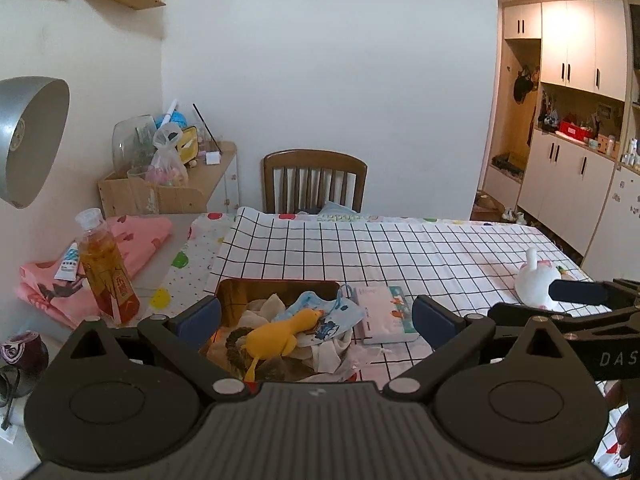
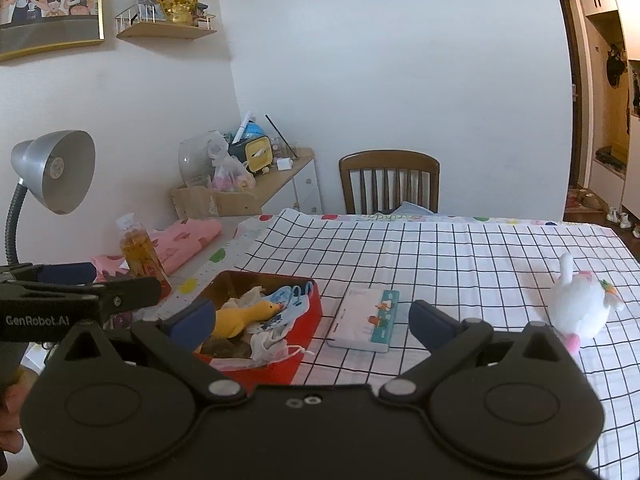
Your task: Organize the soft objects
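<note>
A red box (image 2: 308, 312) with a gold inside (image 1: 256, 292) stands on the checked tablecloth. It holds a yellow rubber duck (image 1: 276, 336) (image 2: 244, 316), a blue printed face mask (image 1: 332, 316) (image 2: 292, 300) and white cloths. A tissue pack (image 1: 384, 314) (image 2: 368, 318) lies to the right of the box. A white plush toy (image 1: 534, 284) (image 2: 576, 306) sits farther right. My left gripper (image 1: 316, 320) hovers open above the box, nothing between its fingers. My right gripper (image 2: 310, 320) stands open over the tissue pack and the box's right side, holding nothing.
A bottle of amber drink (image 1: 104, 268) (image 2: 142, 256) and folded pink cloth (image 1: 132, 240) (image 2: 188, 236) lie at the left. A desk lamp (image 2: 56, 176) leans in from the left. A wooden chair (image 1: 314, 184) stands behind the table. A dark round object (image 1: 24, 354) sits near left.
</note>
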Demonstrator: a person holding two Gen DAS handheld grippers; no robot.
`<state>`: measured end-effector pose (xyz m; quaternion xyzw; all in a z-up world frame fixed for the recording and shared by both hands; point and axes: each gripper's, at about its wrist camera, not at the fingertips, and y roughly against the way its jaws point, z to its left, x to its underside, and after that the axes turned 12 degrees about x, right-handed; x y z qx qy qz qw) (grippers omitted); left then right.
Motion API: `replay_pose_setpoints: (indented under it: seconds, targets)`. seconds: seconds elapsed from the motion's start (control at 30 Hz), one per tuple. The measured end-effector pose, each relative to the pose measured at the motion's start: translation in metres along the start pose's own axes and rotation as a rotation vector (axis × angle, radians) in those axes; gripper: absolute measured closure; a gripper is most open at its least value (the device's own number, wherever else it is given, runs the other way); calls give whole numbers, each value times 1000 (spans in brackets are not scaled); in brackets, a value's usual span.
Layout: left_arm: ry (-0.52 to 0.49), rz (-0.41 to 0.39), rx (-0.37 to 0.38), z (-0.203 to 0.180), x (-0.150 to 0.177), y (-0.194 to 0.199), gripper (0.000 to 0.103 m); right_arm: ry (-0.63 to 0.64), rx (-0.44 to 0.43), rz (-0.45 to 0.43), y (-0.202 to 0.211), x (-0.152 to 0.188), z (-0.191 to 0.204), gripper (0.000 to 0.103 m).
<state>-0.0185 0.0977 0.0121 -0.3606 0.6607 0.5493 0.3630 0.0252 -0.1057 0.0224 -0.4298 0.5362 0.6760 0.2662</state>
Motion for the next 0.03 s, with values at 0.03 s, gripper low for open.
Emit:
replay_pose_setpoints:
  seconds: [0.03]
  targets:
    - [6, 1, -1, 0, -1, -1, 1, 0, 0, 2, 0, 0, -1, 0]
